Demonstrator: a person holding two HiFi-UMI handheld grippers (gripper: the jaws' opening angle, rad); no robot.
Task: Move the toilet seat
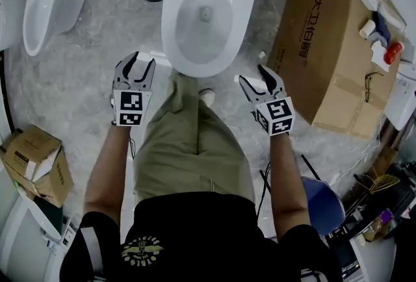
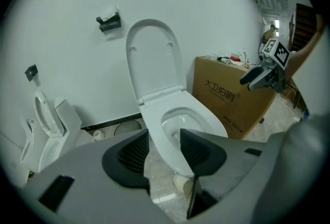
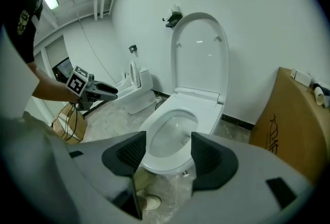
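Symmetrically, left gripper (image 1: 143, 60) and right gripper (image 1: 253, 75) flank the toilet seat (image 1: 170, 30) front edge, fingers spread.

Your head view looks steeply down on the toilet (image 1: 170, 22), which both gripper views face low and close, from either side.

I'm seeing a glossy, smooth white toilet seat (image 1: 170, 27), matt cardboard box (image 1: 325, 34) at two o'clock, speckled stone-look floor (image 1: 71, 79).
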